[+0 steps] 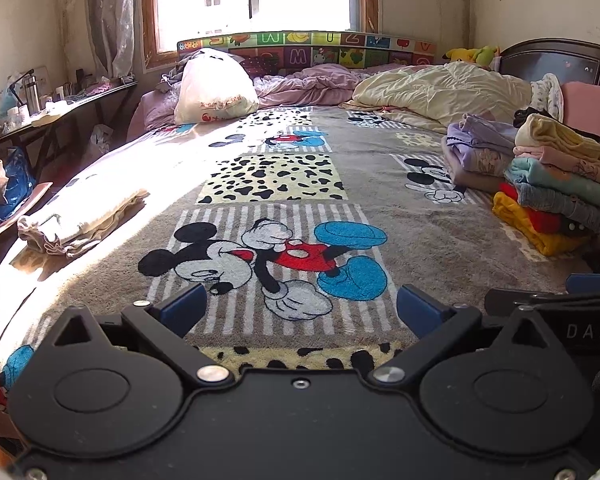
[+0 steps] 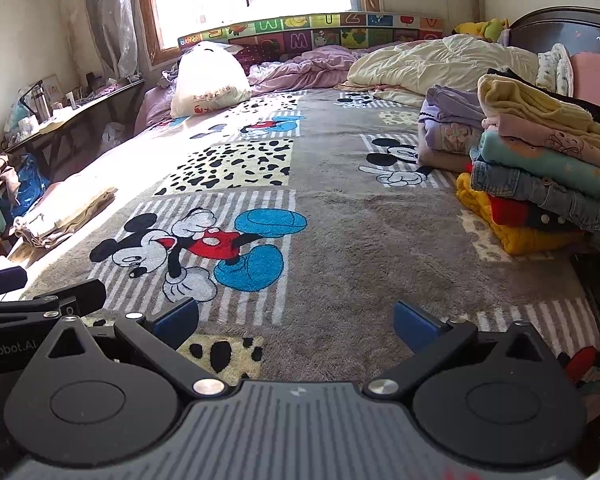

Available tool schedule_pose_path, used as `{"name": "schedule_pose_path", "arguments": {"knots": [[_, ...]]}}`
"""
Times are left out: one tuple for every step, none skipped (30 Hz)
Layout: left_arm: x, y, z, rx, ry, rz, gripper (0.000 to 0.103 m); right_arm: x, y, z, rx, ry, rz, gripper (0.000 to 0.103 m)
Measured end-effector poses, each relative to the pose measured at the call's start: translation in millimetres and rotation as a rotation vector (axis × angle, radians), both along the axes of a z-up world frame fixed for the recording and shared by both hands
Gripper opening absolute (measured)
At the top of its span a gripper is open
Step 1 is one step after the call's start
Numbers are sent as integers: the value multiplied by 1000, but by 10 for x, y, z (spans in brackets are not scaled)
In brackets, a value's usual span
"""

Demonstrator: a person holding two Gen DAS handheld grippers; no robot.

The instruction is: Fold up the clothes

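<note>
The bed point(image 1: 380, 216) fills both views under a plush, short-piled cartoon-mouse blanket point(image 1: 268, 256), its middle bare and flat enough to fold on. At its far side lie a crumpled cream quilt point(image 1: 444, 88) and a puffy white plastic bag point(image 1: 214, 88).

The clothes sit in three places. A tall stack of folded garments point(image 2: 540, 176) stands at the right edge, soft knits over stiffer denim with a thick yellow piece at the bottom. A lower lilac pile point(image 2: 448, 132) rests just behind it. A flat cream folded piece point(image 1: 80, 220) lies at the left edge in hard sunlight, its layers washed out, so its fabric is hard to judge.

The left gripper point(image 1: 300, 308) and right gripper point(image 2: 296, 320) hover low over the near blanket, jaws spread wide, holding nothing.

The next step is probably fetching a garment. It should go flat on the bare middle, pinched at two corners, so the creases fall straight.
</note>
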State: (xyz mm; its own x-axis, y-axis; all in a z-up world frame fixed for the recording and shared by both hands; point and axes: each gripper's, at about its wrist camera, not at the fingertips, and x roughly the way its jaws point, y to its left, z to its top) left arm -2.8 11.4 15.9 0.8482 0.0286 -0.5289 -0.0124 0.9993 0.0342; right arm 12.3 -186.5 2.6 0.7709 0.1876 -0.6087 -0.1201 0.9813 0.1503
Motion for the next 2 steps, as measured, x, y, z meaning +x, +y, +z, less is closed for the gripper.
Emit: {"name": "schedule_pose_path", "arguments": {"knots": [[0, 0, 1, 1, -1, -2, 103, 1, 2, -3, 0, 0, 0, 103], [0, -1, 1, 2, -2, -4, 103, 21, -9, -7, 0, 1, 2, 103]]}}
